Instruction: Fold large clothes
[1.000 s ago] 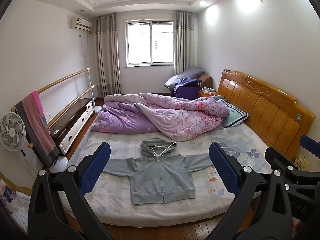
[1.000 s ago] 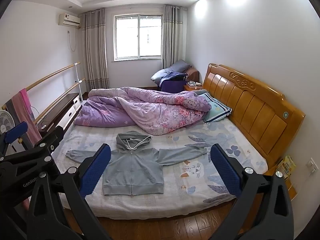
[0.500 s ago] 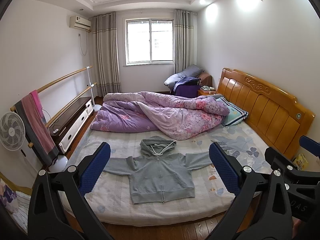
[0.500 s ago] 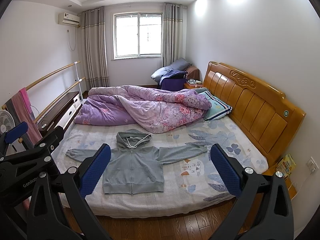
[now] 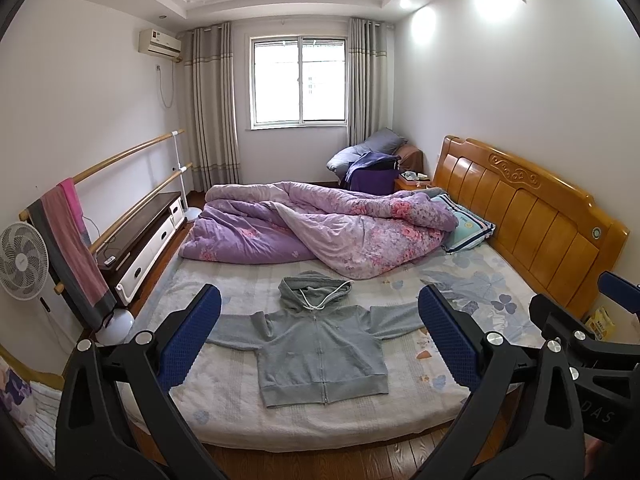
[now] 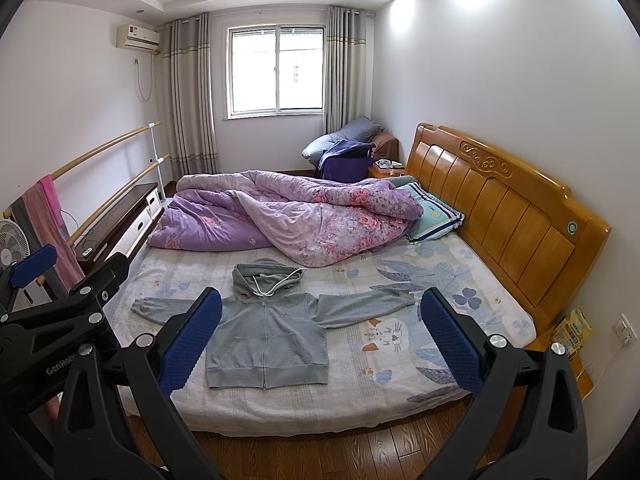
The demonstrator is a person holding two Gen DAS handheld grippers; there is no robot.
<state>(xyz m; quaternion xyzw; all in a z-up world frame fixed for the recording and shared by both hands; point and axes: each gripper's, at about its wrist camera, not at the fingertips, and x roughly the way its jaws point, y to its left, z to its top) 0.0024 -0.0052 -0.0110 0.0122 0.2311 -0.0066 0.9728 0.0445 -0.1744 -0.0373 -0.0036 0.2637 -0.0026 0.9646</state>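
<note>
A grey zip hoodie [image 5: 320, 348] lies flat and face up on the bed near the front edge, sleeves spread to both sides, hood toward the quilt; it also shows in the right wrist view [image 6: 268, 336]. My left gripper [image 5: 320, 336] is open and empty, held well back from the bed over the floor. My right gripper [image 6: 320, 336] is open and empty too, beside the left one. The left gripper's body shows at the left edge of the right wrist view [image 6: 60, 316].
A purple floral quilt [image 5: 320, 228] is bunched across the far half of the bed. A wooden headboard [image 5: 532, 216] stands on the right. A fan [image 5: 24, 260], a towel rail [image 5: 72, 248] and a low cabinet [image 5: 144, 236] line the left wall. Wood floor [image 6: 340, 452] lies below.
Both views have drifted slightly, with the bed and hoodie sitting a little higher in the frames. The hoodie has not moved and both grippers stay open.
</note>
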